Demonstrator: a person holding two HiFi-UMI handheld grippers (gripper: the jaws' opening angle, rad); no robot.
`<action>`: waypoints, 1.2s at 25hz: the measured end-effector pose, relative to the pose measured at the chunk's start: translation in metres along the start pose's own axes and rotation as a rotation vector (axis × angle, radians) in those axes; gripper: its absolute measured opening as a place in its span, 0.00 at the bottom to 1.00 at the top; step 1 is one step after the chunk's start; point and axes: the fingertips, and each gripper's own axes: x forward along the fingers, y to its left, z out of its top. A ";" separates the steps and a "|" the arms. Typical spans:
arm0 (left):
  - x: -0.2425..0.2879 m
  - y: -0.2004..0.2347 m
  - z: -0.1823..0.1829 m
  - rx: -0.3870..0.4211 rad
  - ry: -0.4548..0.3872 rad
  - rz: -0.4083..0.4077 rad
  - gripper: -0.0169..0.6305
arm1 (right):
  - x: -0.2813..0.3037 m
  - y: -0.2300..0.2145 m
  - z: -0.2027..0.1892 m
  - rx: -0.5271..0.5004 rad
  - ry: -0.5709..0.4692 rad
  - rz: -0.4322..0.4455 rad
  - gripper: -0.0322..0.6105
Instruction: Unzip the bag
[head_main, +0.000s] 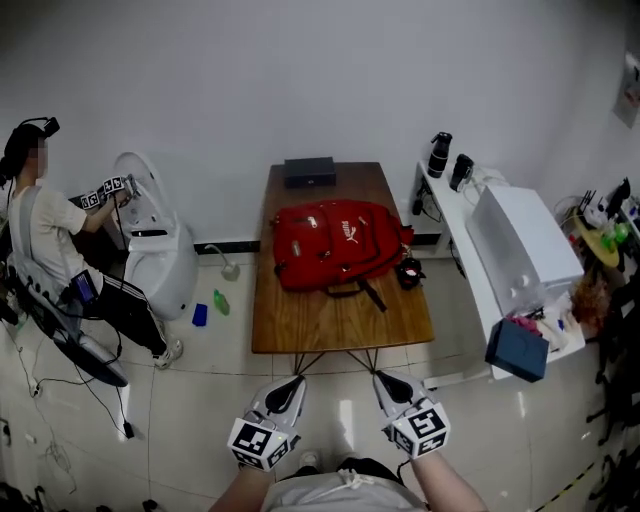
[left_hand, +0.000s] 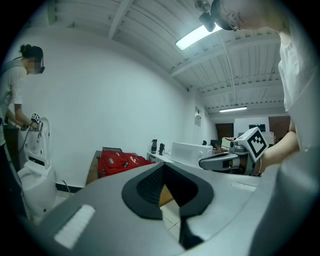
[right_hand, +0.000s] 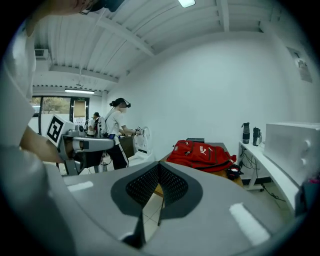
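A red backpack (head_main: 335, 245) lies flat on the wooden table (head_main: 340, 325), its zippers closed as far as I can see. It also shows far ahead in the left gripper view (left_hand: 120, 162) and the right gripper view (right_hand: 200, 154). My left gripper (head_main: 285, 392) and right gripper (head_main: 392, 385) hover side by side in front of the table's near edge, well short of the bag. Both are shut with nothing between their pads; the jaws meet at a point in each gripper view, left gripper (left_hand: 162, 167) and right gripper (right_hand: 159, 167).
A black box (head_main: 309, 172) sits at the table's far end, and a small black object (head_main: 408, 272) at its right edge. A white bench (head_main: 470, 270) on the right carries a white case (head_main: 520, 245), bottles (head_main: 440, 155) and a blue box (head_main: 517, 350). At the left a person (head_main: 45, 230) works at a white unit (head_main: 155, 250).
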 end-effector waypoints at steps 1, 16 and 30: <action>-0.007 0.000 -0.001 0.002 0.001 -0.008 0.04 | 0.000 0.008 -0.002 0.012 -0.001 -0.004 0.06; -0.042 0.014 0.004 0.035 -0.026 0.014 0.04 | 0.007 0.056 0.010 -0.088 -0.041 0.013 0.06; -0.018 0.007 0.037 0.108 -0.073 -0.027 0.04 | 0.013 0.050 0.039 -0.124 -0.117 0.042 0.06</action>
